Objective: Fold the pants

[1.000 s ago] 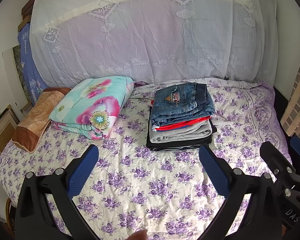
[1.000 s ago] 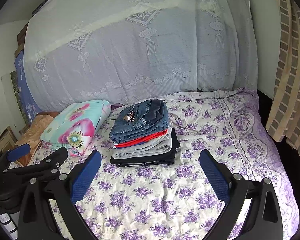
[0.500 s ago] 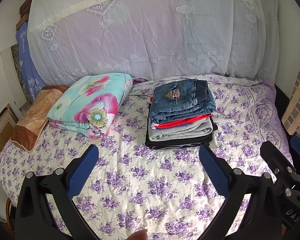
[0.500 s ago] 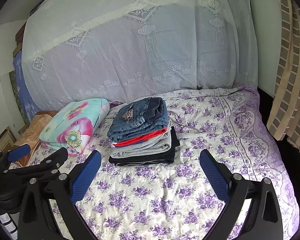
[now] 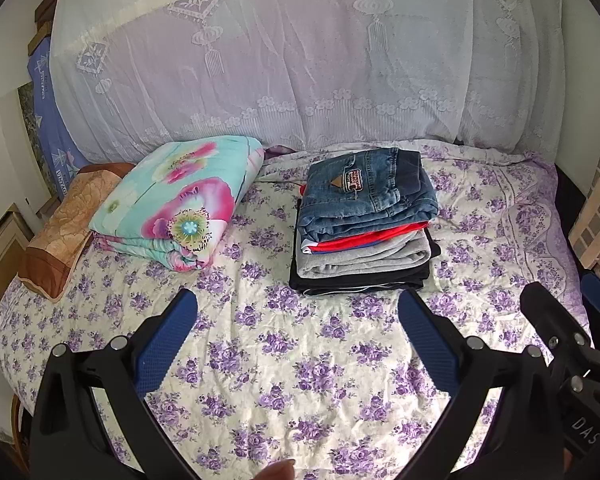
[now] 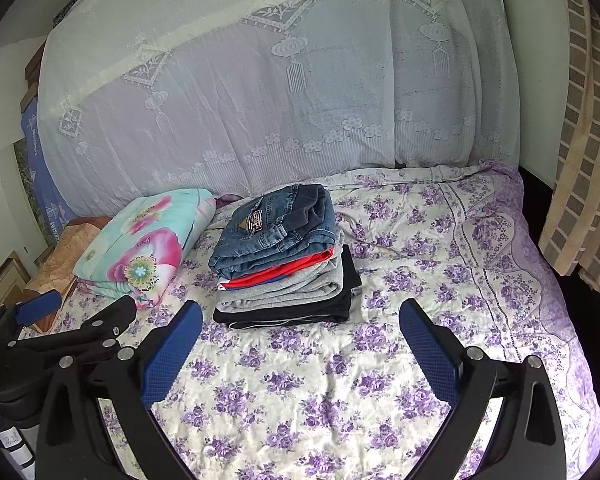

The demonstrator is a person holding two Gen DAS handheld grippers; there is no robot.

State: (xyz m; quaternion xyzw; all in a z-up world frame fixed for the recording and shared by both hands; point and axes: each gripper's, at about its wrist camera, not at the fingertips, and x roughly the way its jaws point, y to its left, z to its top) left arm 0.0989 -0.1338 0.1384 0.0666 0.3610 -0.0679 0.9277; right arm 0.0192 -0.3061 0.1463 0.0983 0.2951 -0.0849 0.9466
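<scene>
1. Left tongs [image 5: 296,320]: the blue-padded fingers are spread wide and hold nothing. They hang above the bed covered in a white sheet printed with purple flowers [image 5: 308,380], with bare sheet between the pads.

2. Right tongs [image 6: 300,320]: likewise spread wide and empty, above the same sheet. In the left wrist view the right tongs appear at 4 o'clock; in the right wrist view the left tongs appear at 8 o'clock. The two are near each other but apart.

3. Task item: the folded blue denim pants with a stitched waistband patch [image 5: 366,200] lie on top of a stack of folded garments [image 5: 360,256] made up of a red piece, a grey piece and a black piece at the bottom. In both views the stack sits at 12 o'clock from the tongs, beyond the fingertips and not touching them.

4. Other items: a folded turquoise quilt with pink flower print [image 5: 176,208] lies at 10 o'clock, just beside the stack. A white lace curtain [image 5: 300,60] hangs behind the bed.

5. Step in hand (judgement): the denim pants are already folded and stacked. No unfolded pants are visible on the sheet. The fold appears complete, or a new pair is awaited.

6. Next move (judgement): if another pair is to be folded, it must first be laid flat on the bare sheet at 6 o'clock from the stack, then pinched at the waistband with both tongs.
</scene>
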